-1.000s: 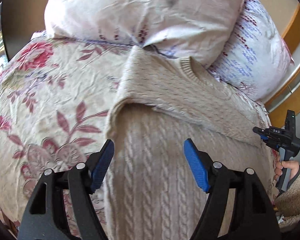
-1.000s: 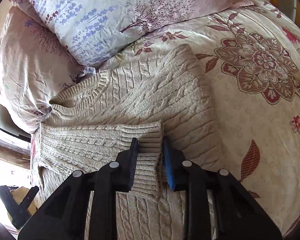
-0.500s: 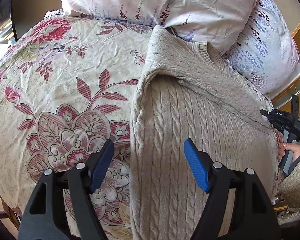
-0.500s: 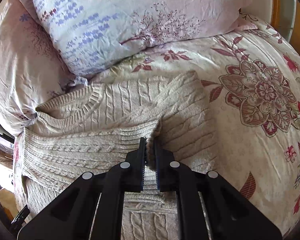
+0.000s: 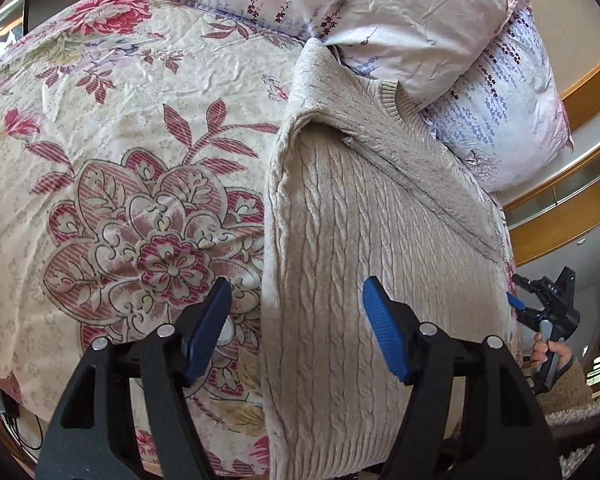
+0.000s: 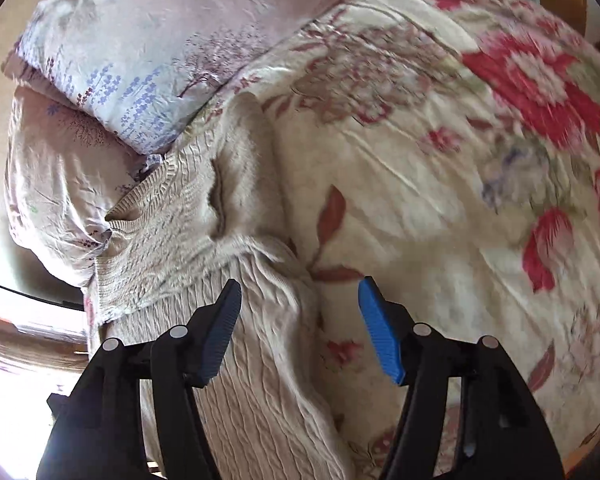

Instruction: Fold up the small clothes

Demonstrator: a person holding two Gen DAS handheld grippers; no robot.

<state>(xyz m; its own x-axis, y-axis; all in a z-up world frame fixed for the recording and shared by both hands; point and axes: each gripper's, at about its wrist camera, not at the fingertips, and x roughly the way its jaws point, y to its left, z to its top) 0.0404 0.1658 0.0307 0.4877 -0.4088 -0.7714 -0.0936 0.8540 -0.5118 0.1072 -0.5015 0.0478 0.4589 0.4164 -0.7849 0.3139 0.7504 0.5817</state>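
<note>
Apparently the fold is midway: the cream cable-knit sweater [image 5: 340, 220] lies lengthwise on the floral bedspread [image 5: 112, 168], its collar at the far end against the pillows [image 5: 380, 12], and a sleeve [image 5: 428, 172] already lies laid across the chest. The left gripper [image 5: 296, 320] hovers over the sweater's left edge, its jaws spread but closing a little, with knit and bedspread beneath them and nothing pinched. The right gripper [image 6: 300, 316] is opening, its jaws apart above the sweater's right edge [image 6: 296, 280], holding nothing; its view is smeared by motion. In the left wrist view the right gripper [image 5: 548, 304] shows small at the far right, off the sweater's side, held in the person's hand [image 5: 550, 354]. The next move probably calls for each gripper to take a side edge or the near hem and bring the body over on itself, pinching only knit and not the cover below. Both pillows crowd the collar, so little room is left at the far end, and the thick knit may bunch or slip as it is lifted.
</note>
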